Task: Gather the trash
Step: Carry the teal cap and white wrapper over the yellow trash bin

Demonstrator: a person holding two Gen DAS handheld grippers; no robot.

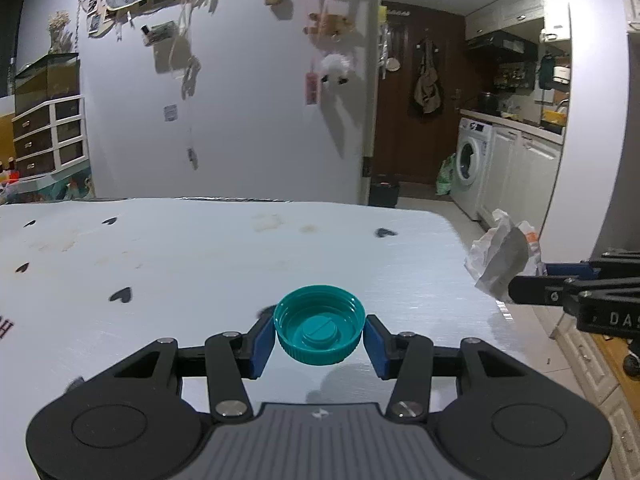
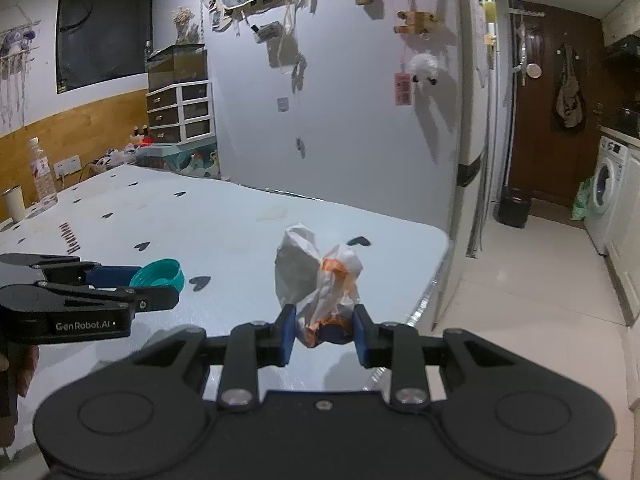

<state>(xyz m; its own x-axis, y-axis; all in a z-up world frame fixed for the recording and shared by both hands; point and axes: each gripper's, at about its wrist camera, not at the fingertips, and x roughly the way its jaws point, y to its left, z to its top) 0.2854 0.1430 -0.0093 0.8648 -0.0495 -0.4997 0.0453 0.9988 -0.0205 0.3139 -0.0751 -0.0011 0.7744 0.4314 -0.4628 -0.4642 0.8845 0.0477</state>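
Observation:
My left gripper (image 1: 319,338) is shut on a teal bottle cap (image 1: 319,328), open side up, held a little above the white table (image 1: 200,264). It also shows in the right wrist view (image 2: 160,276), where the cap (image 2: 160,274) sits at its tips. My right gripper (image 2: 325,330) is shut on a crumpled white and orange wrapper (image 2: 316,280), held above the table's right part. In the left wrist view the wrapper (image 1: 502,258) and the right gripper (image 1: 532,286) are at the right edge, beyond the table corner.
The white table (image 2: 224,232) has black heart prints and some stains. A plastic water bottle (image 2: 42,176) and a cup (image 2: 14,204) stand at its far left. A small black bin (image 2: 514,210) stands on the floor by the brown door. A washing machine (image 1: 472,164) is at the right.

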